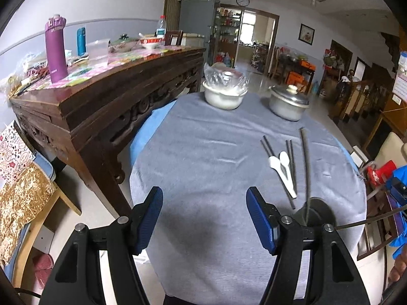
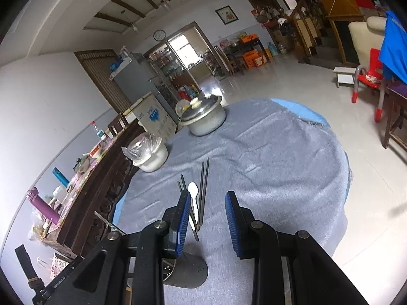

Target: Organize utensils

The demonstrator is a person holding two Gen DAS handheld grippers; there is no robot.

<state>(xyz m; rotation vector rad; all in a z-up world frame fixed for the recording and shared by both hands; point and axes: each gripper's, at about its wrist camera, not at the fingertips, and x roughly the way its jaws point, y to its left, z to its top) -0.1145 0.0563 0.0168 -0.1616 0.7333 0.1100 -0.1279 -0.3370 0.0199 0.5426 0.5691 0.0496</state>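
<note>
Grey cloth [image 1: 203, 157] covers the round table, and the utensils are all lying loose on it – dark chopsticks [image 1: 290, 157] in a few pairs plus two white spoons [image 1: 279, 164] crossing each other, off to the right in the left wrist view. A dark perforated utensil holder [image 2: 188, 272] stands on the cloth at the near edge (in the right wrist view it's low down, just behind the left finger).

Left gripper [image 1: 204, 214] is over bare cloth with its jaws apart and nothing between them. Right gripper [image 2: 208, 222] also has a clear gap with nothing in it; its left finger sits just beside the handles of the spoon [image 2: 193, 195] and chopsticks [image 2: 203, 190].

So I'd say this is the very start – the approach, nothing picked up yet. Next move probably calls for the right gripper to shift sideways over one thin piece and close low, right down at the cloth, since those sticks lie flat.
</note>
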